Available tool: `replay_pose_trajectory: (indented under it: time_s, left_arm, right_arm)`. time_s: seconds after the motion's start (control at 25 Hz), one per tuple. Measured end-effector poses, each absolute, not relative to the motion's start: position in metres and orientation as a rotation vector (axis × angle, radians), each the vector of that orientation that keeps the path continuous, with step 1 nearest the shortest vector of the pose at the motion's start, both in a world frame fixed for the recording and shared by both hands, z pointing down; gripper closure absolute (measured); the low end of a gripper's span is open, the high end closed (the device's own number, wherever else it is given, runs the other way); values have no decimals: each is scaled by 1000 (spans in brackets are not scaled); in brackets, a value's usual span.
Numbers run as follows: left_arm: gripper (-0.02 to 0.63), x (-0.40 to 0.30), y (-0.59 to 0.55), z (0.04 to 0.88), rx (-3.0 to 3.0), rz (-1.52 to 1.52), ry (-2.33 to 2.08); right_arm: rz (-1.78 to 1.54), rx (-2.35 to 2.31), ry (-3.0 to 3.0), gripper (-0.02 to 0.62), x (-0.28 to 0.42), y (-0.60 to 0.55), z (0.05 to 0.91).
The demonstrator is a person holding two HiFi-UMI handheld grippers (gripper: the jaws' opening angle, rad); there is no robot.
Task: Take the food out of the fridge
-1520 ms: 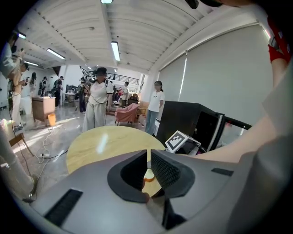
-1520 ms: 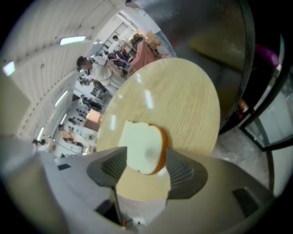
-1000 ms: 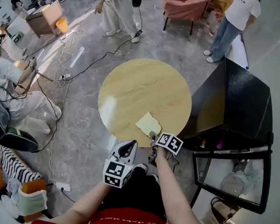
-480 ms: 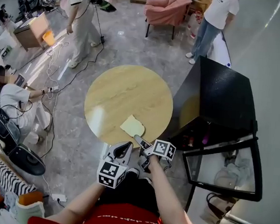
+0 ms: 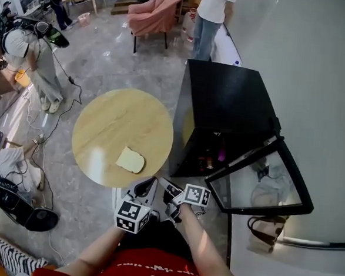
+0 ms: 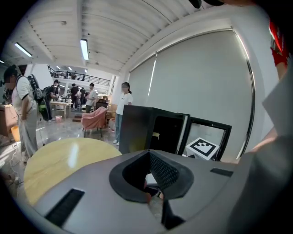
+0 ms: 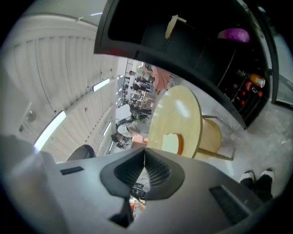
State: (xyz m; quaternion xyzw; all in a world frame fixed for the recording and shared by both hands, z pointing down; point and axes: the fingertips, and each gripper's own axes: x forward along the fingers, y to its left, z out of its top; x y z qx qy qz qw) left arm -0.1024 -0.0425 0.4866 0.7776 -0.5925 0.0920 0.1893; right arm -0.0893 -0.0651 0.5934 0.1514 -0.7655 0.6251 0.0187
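Observation:
A slice of bread (image 5: 130, 160) lies near the front edge of the round wooden table (image 5: 112, 121); the right gripper view shows the slice (image 7: 170, 142) as well. To the table's right stands the black fridge (image 5: 228, 100). Its glass door (image 5: 260, 185) hangs open, with bottles (image 5: 208, 162) and a purple item (image 5: 221, 151) inside. Both grippers hover low in front of me, off the table. My left gripper (image 5: 148, 190) (image 6: 153, 173) looks shut and empty. My right gripper (image 5: 170, 189) (image 7: 144, 153) is shut on nothing, between table and fridge.
A pink armchair (image 5: 155, 12) stands beyond the table. Several people stand or sit at the left and far side of the room. Cables run over the grey floor (image 5: 54, 138) at the left. A white wall (image 5: 307, 67) lies right of the fridge.
My right gripper let go of the bread on the table, drew back towards me and shut. The left gripper pulled back too. The view swung right, so the open fridge now shows.

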Motion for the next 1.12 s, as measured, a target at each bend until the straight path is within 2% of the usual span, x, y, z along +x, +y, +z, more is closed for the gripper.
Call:
replay_pose_trajectory:
  time_s: [0.52, 1.0, 1.04, 1.12]
  left_arm:
    - [597, 6, -76, 485, 2402, 295, -1379]
    - [597, 70, -81, 491, 2513, 318, -1158]
    - [597, 74, -81, 491, 2521, 322, -1145]
    - [597, 80, -81, 493, 2532, 331, -1121]
  right_arm:
    - [1875, 801, -2542, 583, 23, -93, 574]
    - [1470, 1088, -2556, 576, 89, -101, 572]
    - [1463, 1105, -2544, 553, 93, -103, 574]
    - [1454, 1138, -2520, 461, 101, -107, 578]
